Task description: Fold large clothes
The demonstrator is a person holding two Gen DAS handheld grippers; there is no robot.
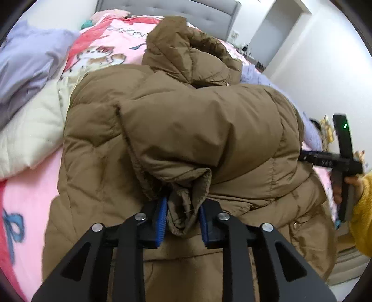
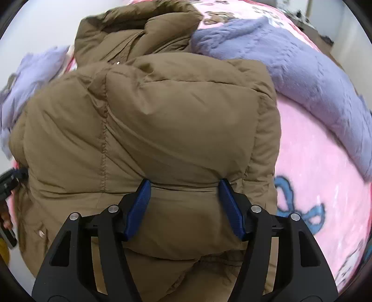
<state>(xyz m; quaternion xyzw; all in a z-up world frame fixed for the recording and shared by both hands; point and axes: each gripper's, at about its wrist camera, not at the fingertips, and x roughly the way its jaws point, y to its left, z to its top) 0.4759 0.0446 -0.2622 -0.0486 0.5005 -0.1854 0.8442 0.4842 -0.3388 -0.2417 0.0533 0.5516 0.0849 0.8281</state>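
A brown puffer jacket [image 1: 176, 130] with a hood lies on the bed, one sleeve folded across its body. My left gripper [image 1: 182, 220] is shut on the sleeve cuff [image 1: 186, 209], which bunches between the blue pads. In the right wrist view the same jacket [image 2: 162, 120] fills the middle. My right gripper [image 2: 184, 199] is open, its blue pads set wide apart just over the jacket's fabric, holding nothing. The right gripper's body also shows in the left wrist view [image 1: 341, 160] at the jacket's right edge, held by a hand in a yellow sleeve.
The bed has a pink cartoon-print blanket [image 2: 313, 162]. A lilac fleece blanket [image 2: 290, 60] lies beside the jacket, and another lilac cloth [image 1: 28, 62] and a cream pillow [image 1: 30, 134] lie on the left. A grey headboard [image 1: 197, 14] and white walls stand behind.
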